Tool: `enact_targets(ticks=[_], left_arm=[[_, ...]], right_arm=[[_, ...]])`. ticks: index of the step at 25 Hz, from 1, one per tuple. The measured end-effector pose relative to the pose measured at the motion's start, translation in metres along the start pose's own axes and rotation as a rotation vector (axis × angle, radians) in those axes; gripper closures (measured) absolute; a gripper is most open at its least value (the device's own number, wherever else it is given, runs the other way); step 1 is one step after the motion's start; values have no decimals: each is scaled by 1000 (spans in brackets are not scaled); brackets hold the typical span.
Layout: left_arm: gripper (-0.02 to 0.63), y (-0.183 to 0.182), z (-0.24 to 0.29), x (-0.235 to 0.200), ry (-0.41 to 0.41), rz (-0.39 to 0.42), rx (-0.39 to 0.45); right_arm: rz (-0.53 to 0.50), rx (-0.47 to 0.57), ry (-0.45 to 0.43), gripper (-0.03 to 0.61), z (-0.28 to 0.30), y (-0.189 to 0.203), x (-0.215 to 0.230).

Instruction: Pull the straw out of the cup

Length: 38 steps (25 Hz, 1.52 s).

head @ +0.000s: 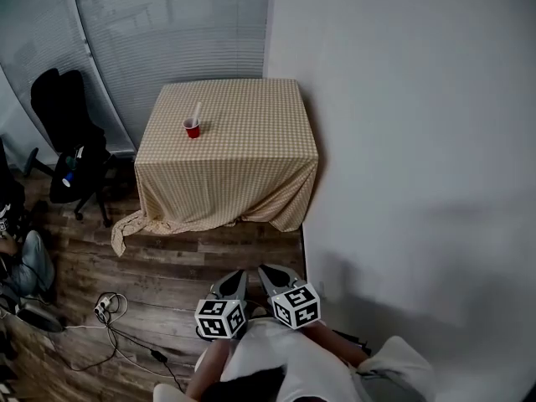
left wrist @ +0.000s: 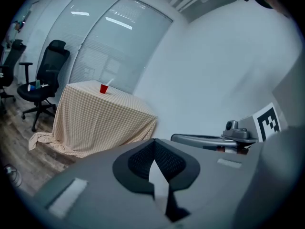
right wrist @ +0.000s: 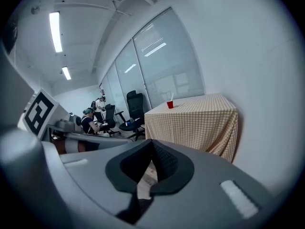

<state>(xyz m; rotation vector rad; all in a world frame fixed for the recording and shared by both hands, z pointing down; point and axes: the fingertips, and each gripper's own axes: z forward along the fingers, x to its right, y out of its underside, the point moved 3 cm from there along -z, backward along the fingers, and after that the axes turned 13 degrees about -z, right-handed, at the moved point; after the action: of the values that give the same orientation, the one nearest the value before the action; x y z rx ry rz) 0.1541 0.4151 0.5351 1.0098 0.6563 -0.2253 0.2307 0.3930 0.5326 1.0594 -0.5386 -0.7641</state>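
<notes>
A red cup (head: 193,129) with a pale straw (head: 197,113) leaning in it stands on the left part of a square table under a checked cloth (head: 243,166). Both grippers hang low beside the person's body, far short of the table. In the head view the left gripper (head: 237,275) and right gripper (head: 270,270) sit side by side, each with jaws together and nothing held. The cup (left wrist: 103,89) is small and distant past the shut left gripper (left wrist: 153,141). In the right gripper view the cup (right wrist: 170,105) stands well beyond the shut right gripper (right wrist: 152,142).
A white wall (head: 402,141) runs along the table's right side. A black office chair (head: 71,132) stands left of the table before blinds-covered glass. Cables (head: 109,308) lie on the wood floor near the person's feet. Seated people (right wrist: 88,120) work at the far left.
</notes>
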Motion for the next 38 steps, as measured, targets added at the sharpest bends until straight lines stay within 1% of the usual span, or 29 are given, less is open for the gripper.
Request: enact_targets(ticks=[3, 9, 13, 19, 25, 32, 38], left_arm=[[598, -1, 5, 2, 4, 8, -14], [598, -6, 24, 6, 39, 29, -52], [598, -8, 38, 10, 55, 51, -83], [598, -18, 50, -4, 57, 41, -87], [598, -27, 60, -15, 73, 44, -126], [598, -50, 80, -34, 89, 22, -130], [598, -82, 98, -52, 108, 22, -135]], right_arm=[[8, 4, 1, 572, 0, -1, 4], [23, 2, 31, 572, 3, -2, 17], [38, -3, 33, 572, 7, -3, 25], [36, -13, 36, 572, 25, -4, 31], [16, -43, 35, 572, 43, -10, 32], [26, -70, 41, 572, 73, -20, 47], [10, -86, 43, 572, 107, -37, 54]])
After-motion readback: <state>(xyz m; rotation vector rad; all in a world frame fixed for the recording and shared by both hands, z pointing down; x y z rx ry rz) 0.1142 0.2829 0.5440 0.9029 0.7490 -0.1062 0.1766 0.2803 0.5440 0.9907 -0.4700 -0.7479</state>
